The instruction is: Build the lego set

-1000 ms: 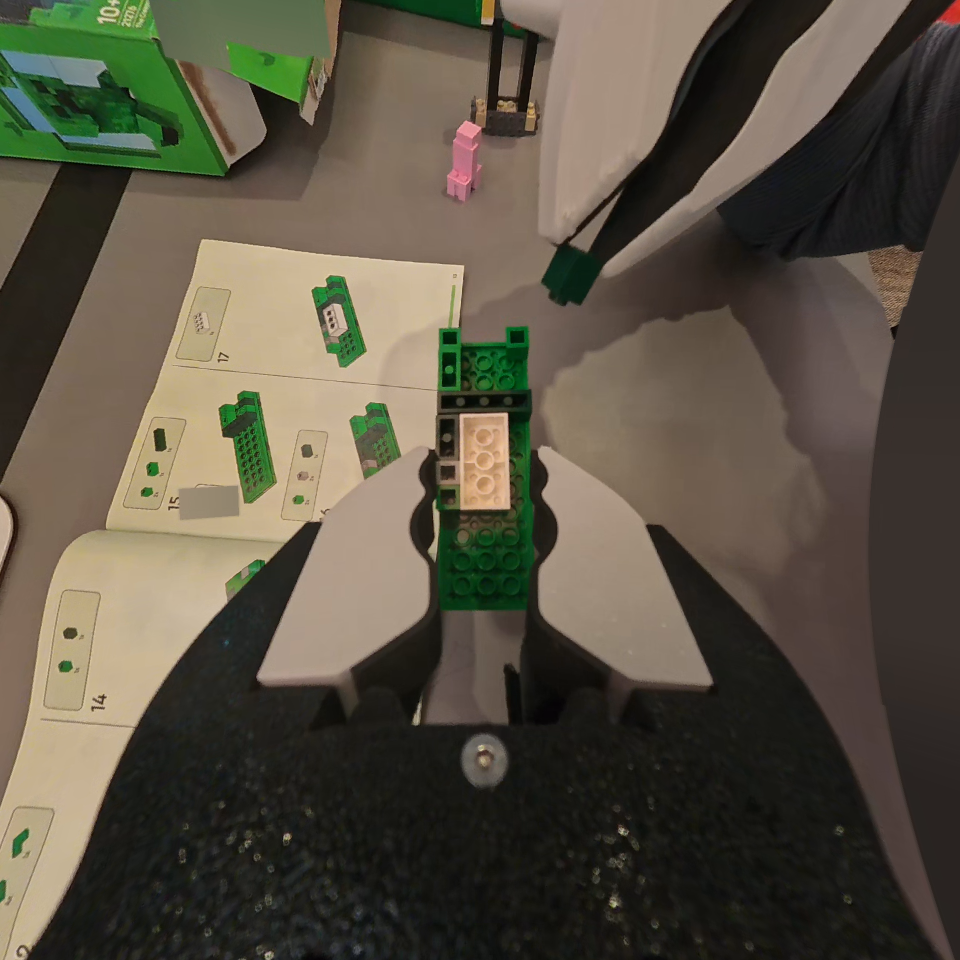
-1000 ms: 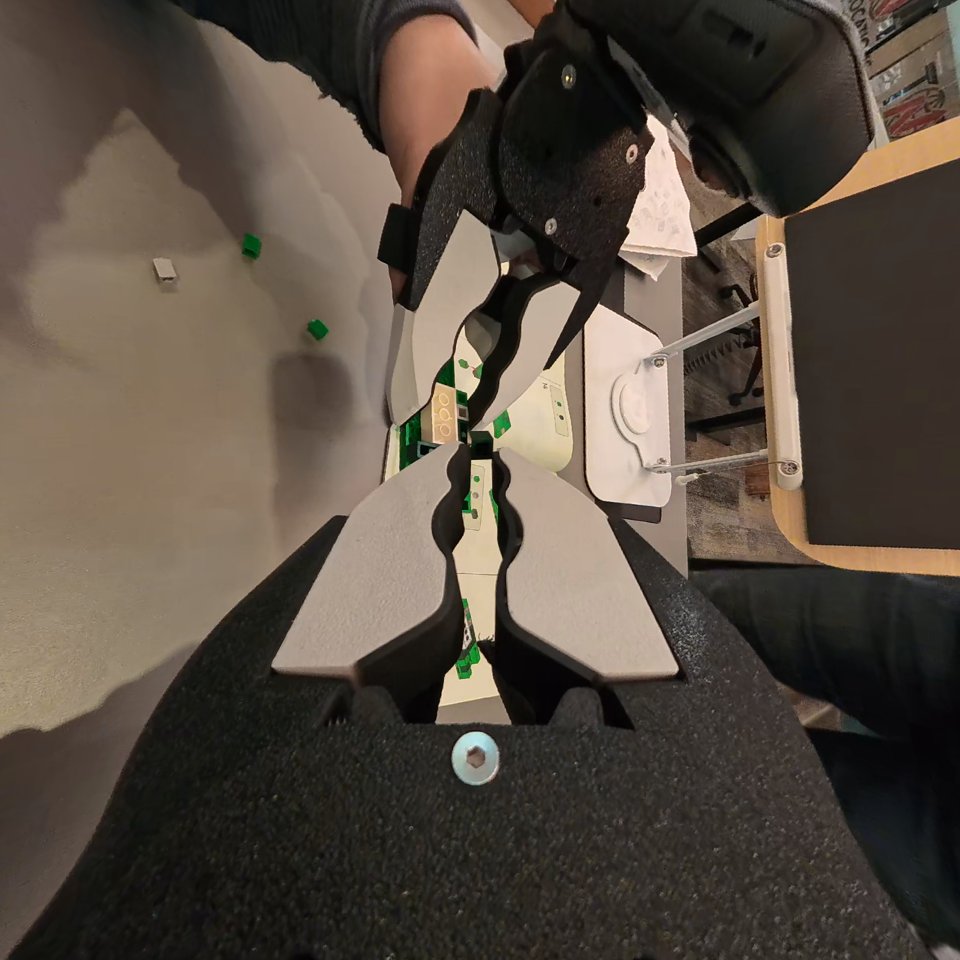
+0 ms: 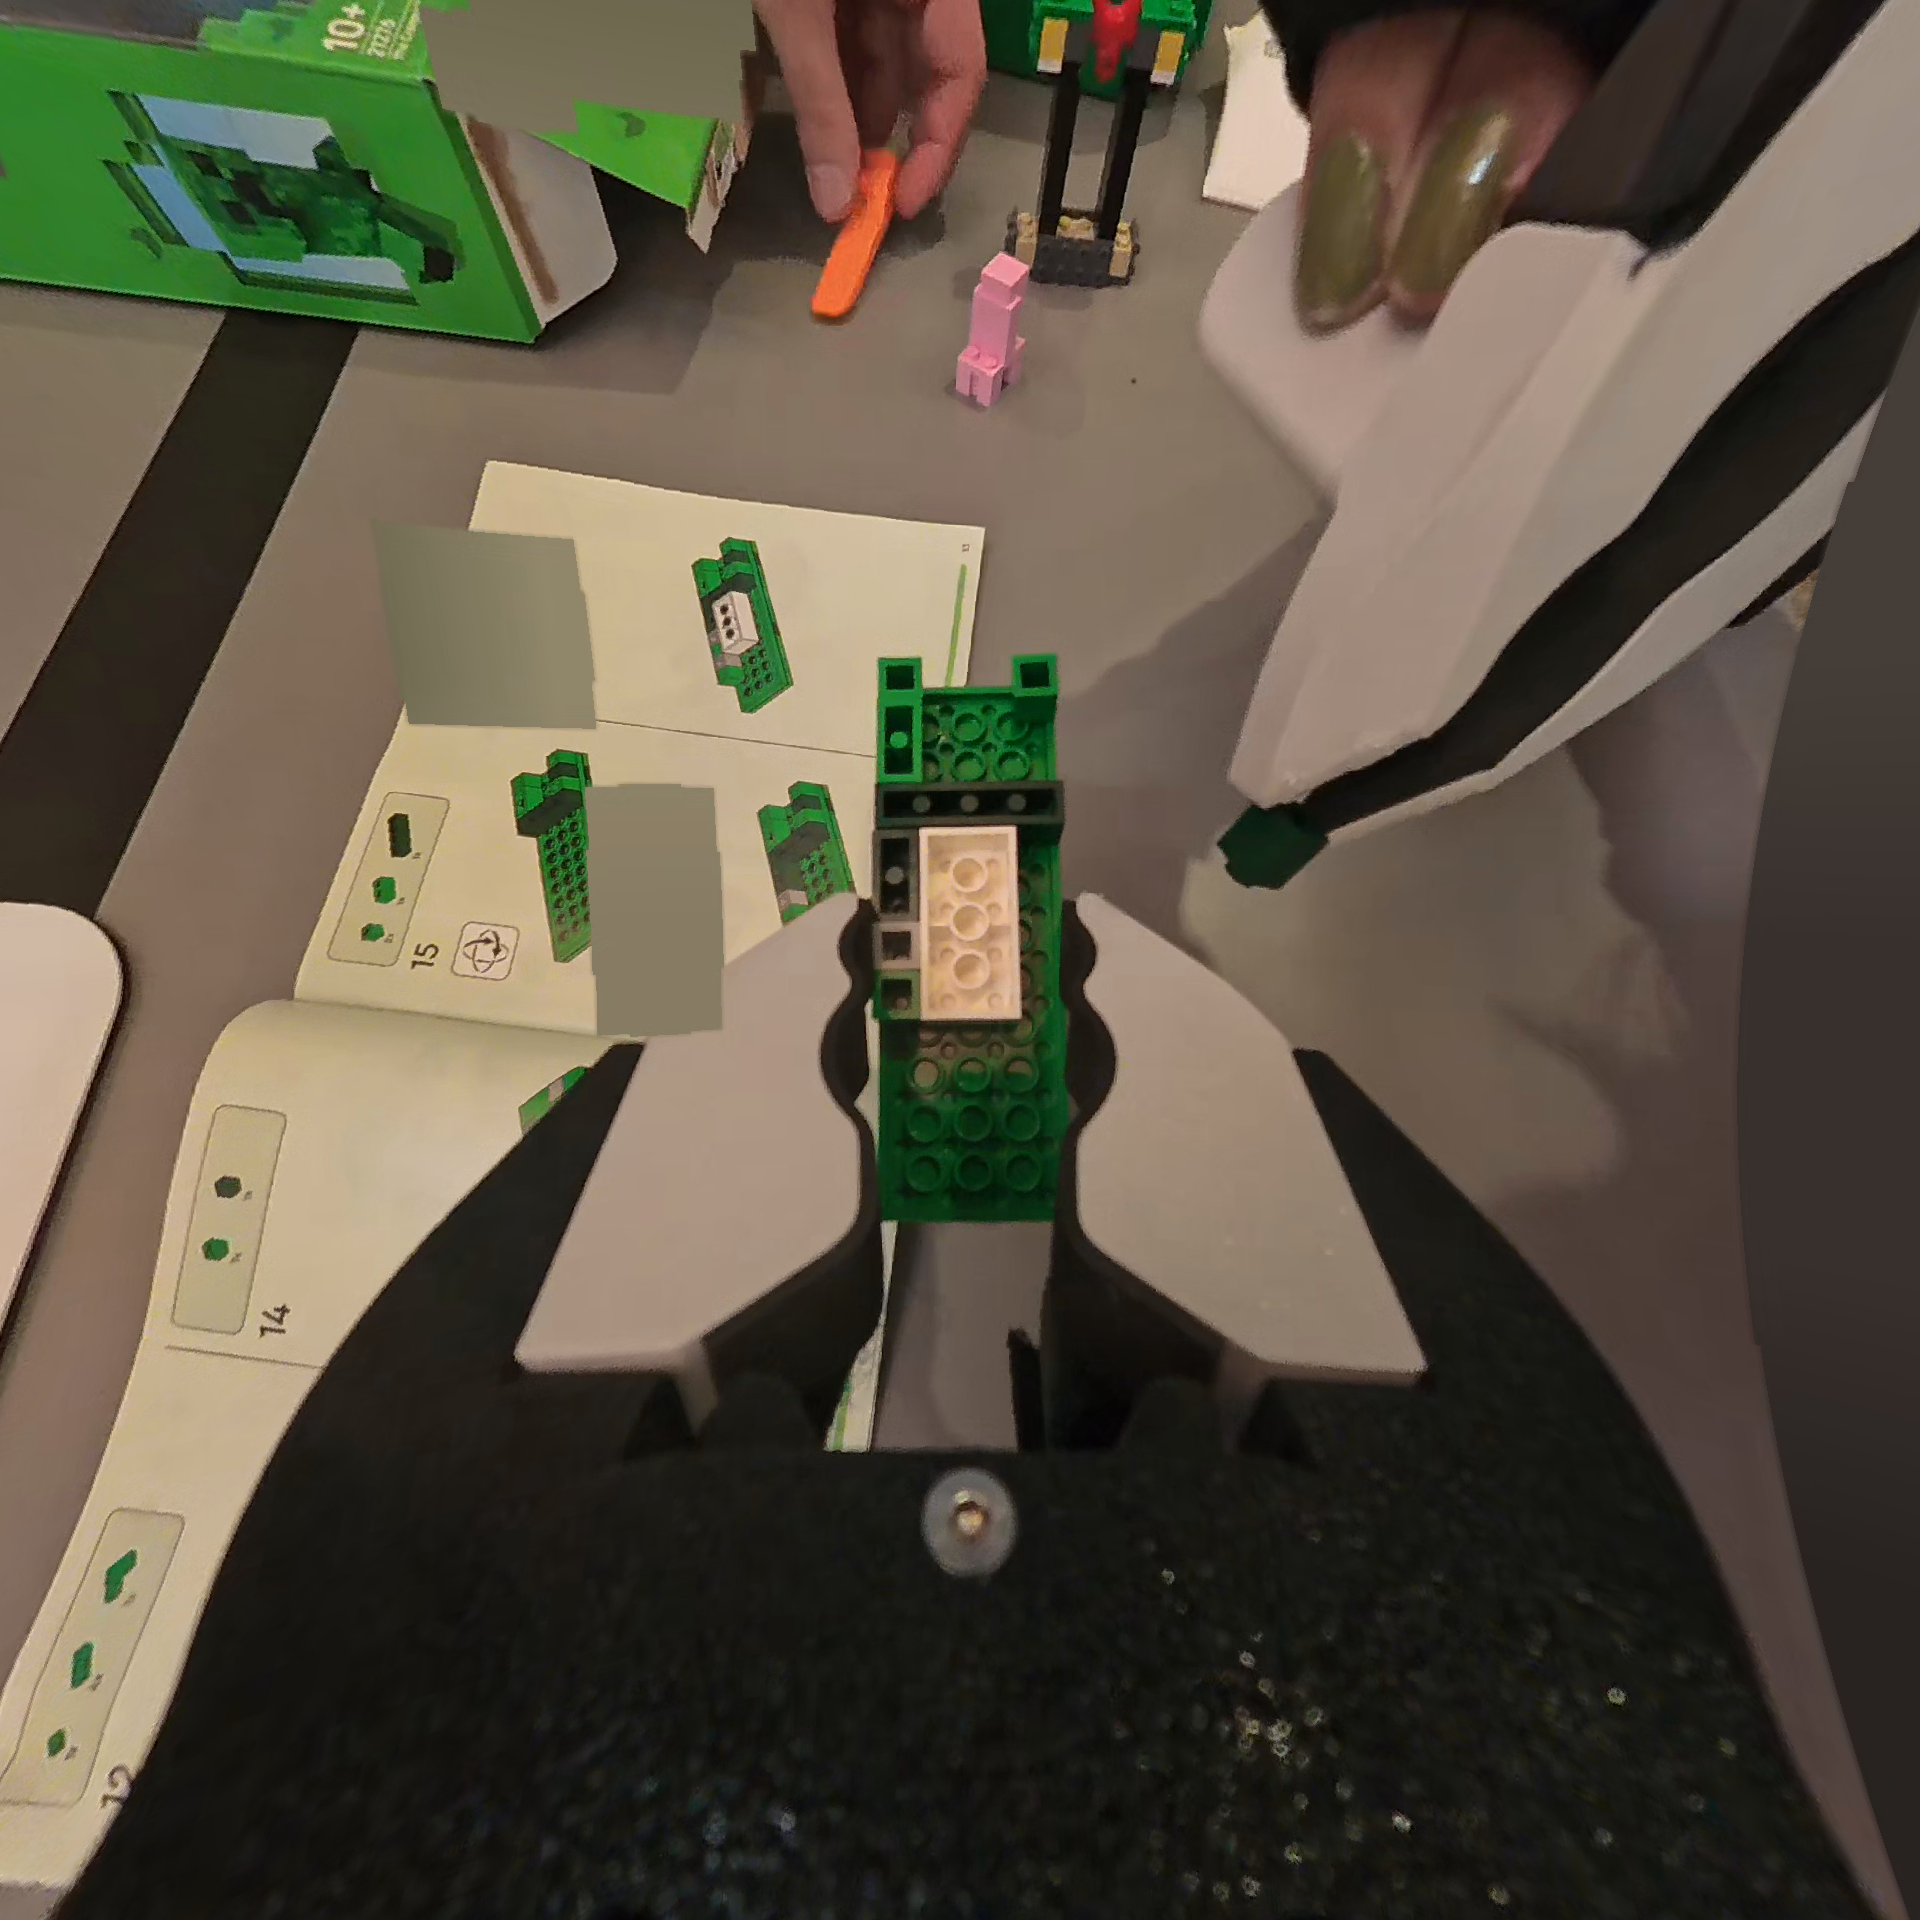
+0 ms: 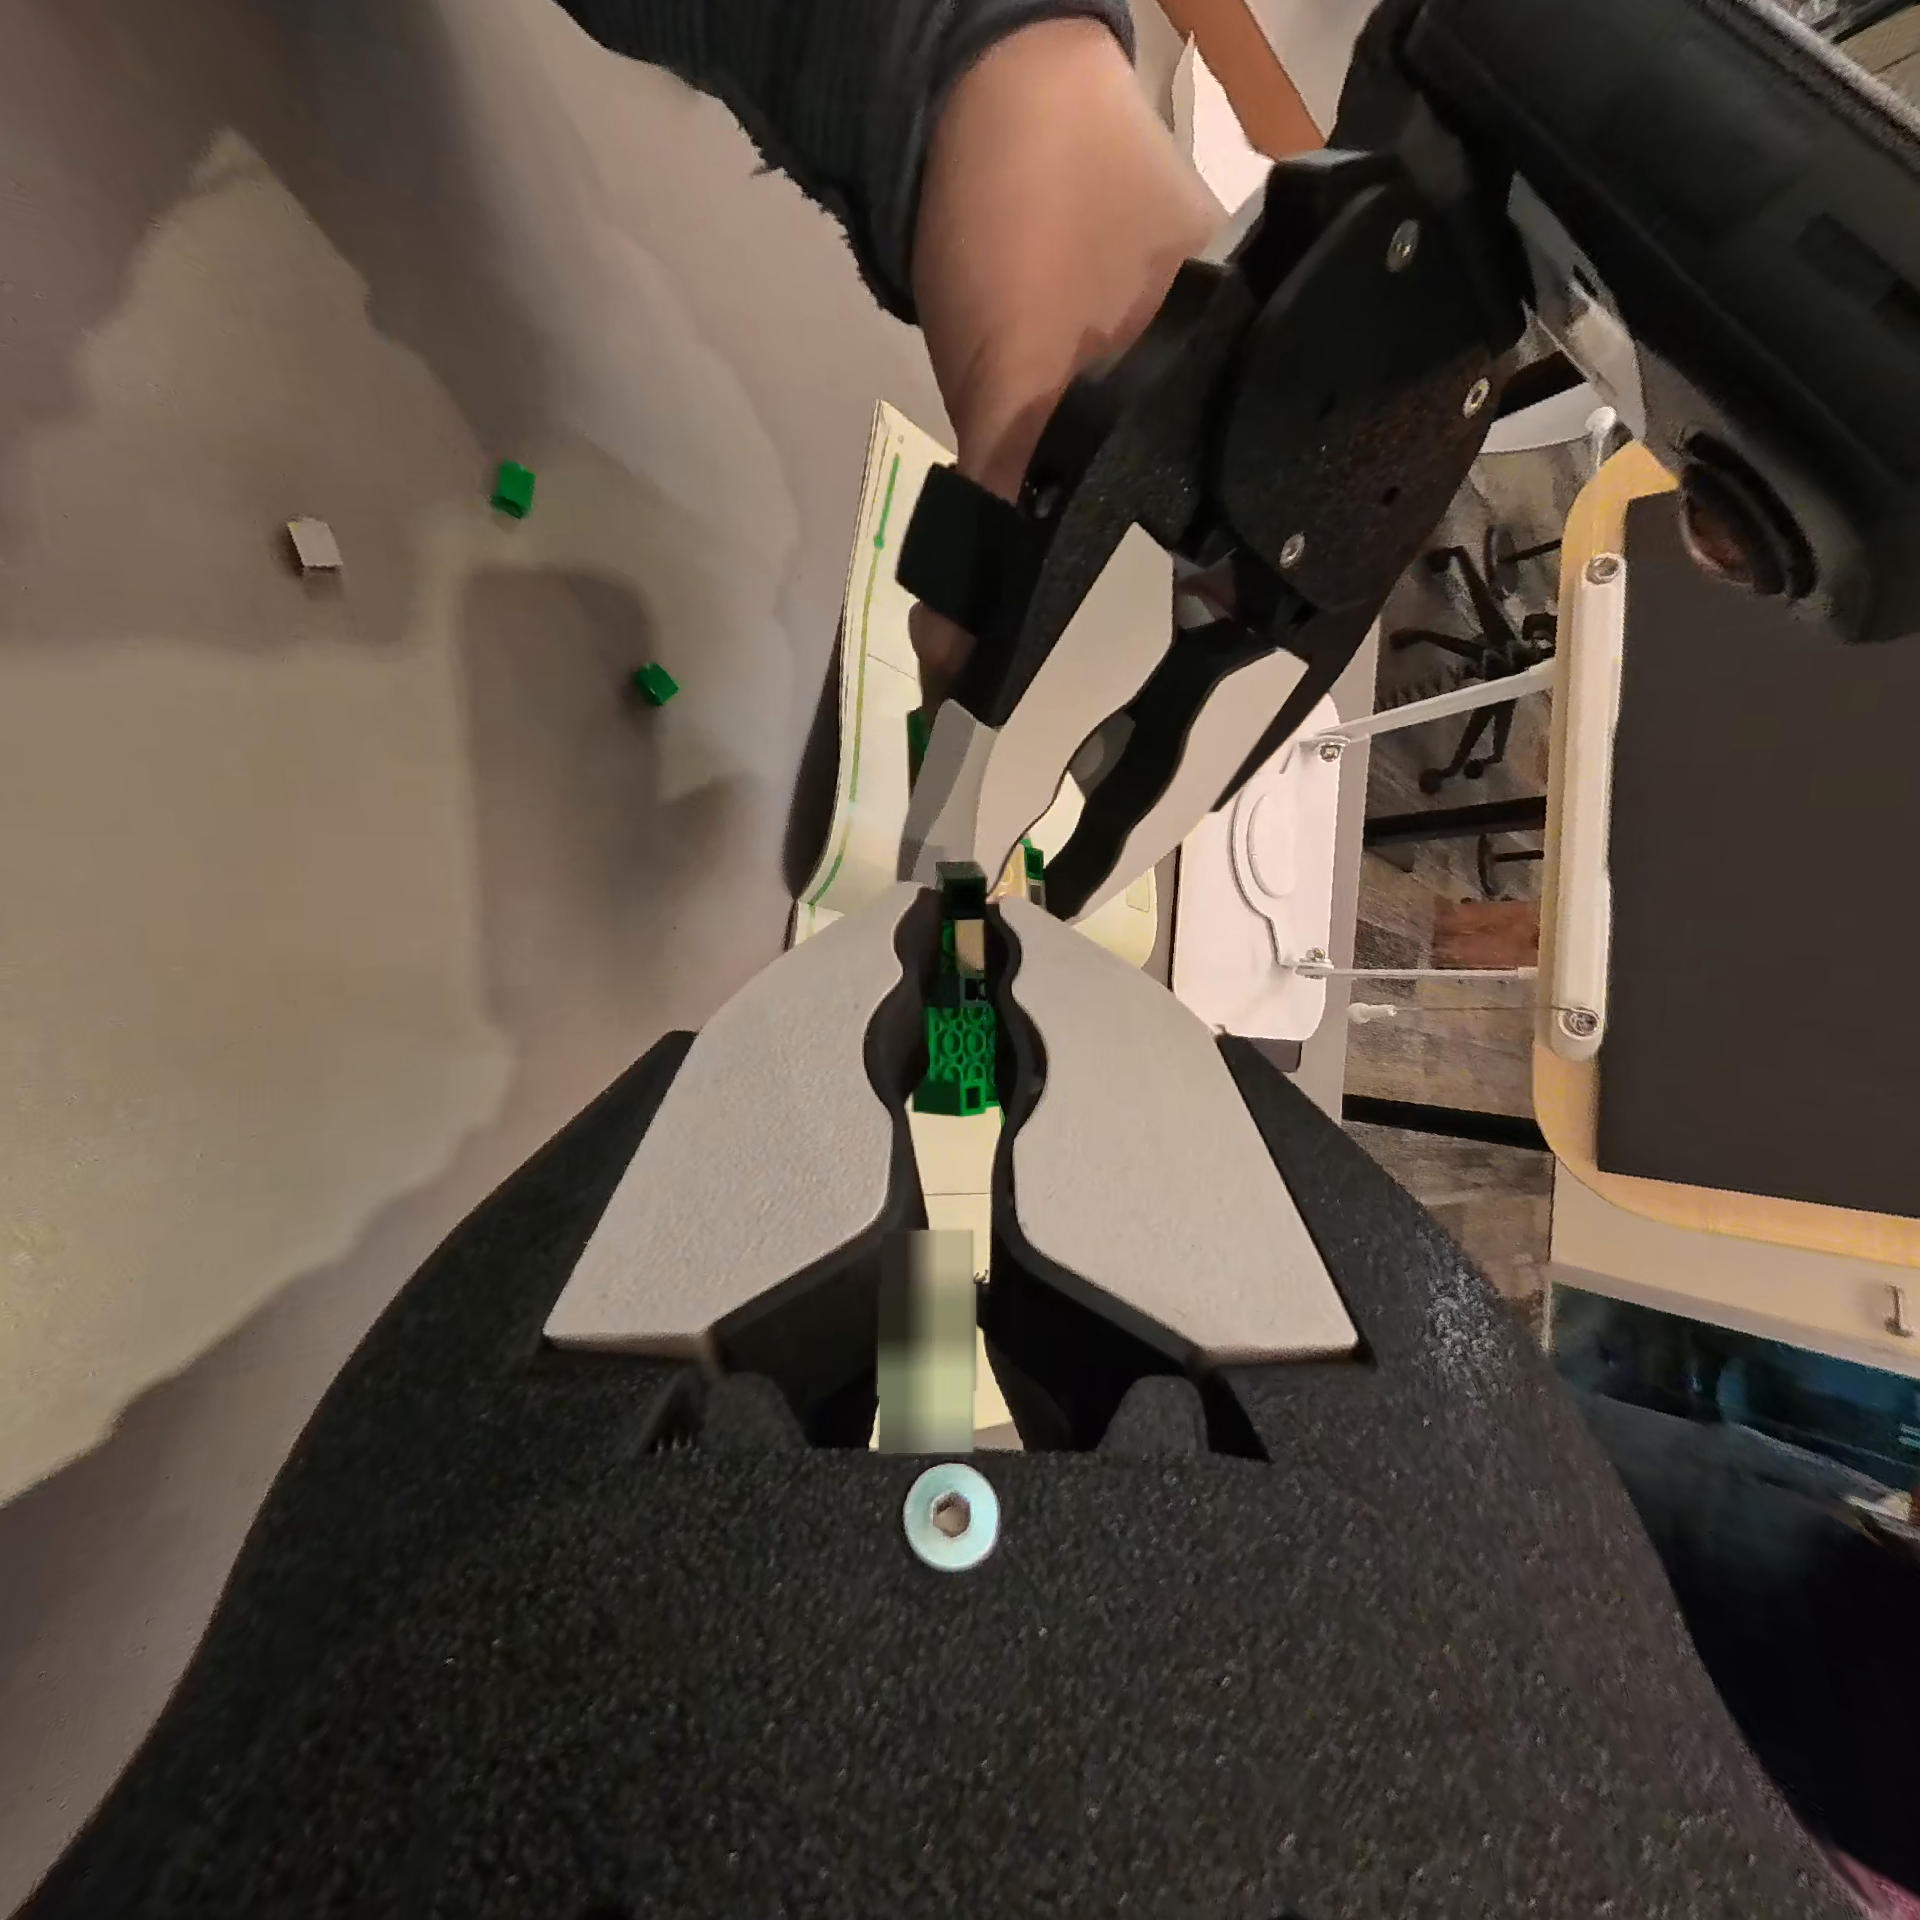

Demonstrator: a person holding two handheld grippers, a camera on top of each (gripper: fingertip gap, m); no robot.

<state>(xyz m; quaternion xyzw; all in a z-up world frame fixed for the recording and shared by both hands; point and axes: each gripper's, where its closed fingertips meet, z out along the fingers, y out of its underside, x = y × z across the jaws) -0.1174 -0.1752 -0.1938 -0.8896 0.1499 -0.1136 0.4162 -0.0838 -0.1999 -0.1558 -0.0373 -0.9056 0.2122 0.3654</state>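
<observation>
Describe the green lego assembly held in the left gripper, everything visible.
The green lego assembly is a long studded plastic plate pointing away from the camera, clamped on its long sides between the left gripper fingers. A white brick sits mid-plate, a dark bar crosses just beyond it, small dark and grey pieces line its left edge, and two green corner posts stand at the far end. It is held over the instruction booklet.

The green box (image 3: 312, 177) on the bench (image 3: 727, 416) carries white print along its top edge. The open booklet (image 3: 831, 582) carries dark step numbers beside its drawings and small counts in its part panels.
</observation>
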